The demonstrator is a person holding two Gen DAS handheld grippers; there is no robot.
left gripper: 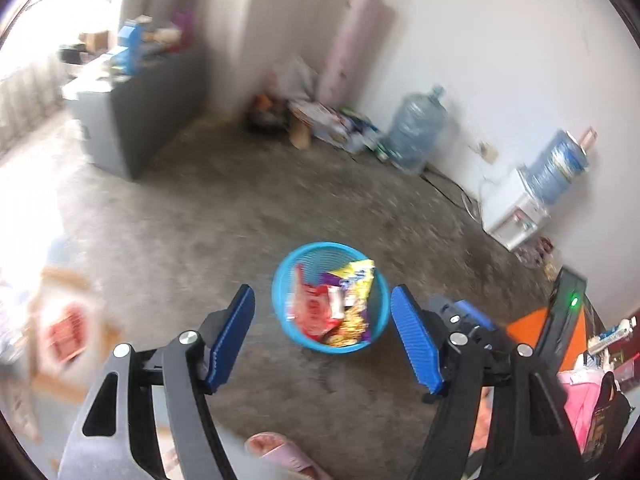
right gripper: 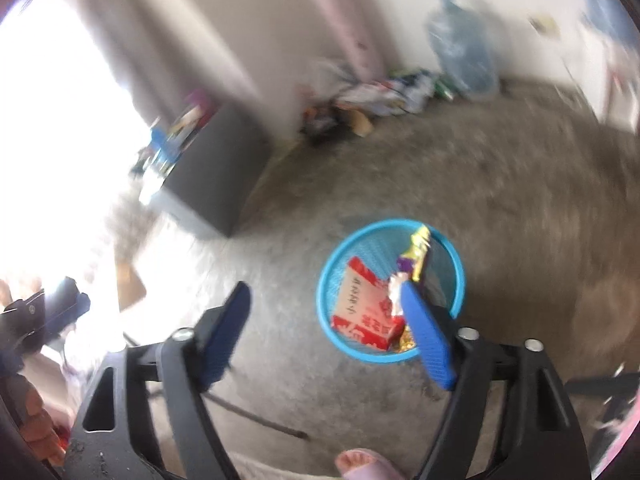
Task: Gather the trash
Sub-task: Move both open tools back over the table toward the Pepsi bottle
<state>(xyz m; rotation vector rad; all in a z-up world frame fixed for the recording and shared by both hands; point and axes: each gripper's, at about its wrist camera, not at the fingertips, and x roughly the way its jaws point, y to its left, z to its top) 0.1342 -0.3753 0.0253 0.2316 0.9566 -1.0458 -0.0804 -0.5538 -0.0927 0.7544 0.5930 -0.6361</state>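
— Counted: one blue basket on the floor, holding one red packet and one yellow wrapper.
— Left tongs: spread wide, gripping nothing; right tongs: likewise wide apart, empty above the basket.

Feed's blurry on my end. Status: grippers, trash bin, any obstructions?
Left gripper open, empty. Right gripper open, empty. Blue basket on floor, holding red wrapper and yellow packet. Pink slipper near, not blocking.
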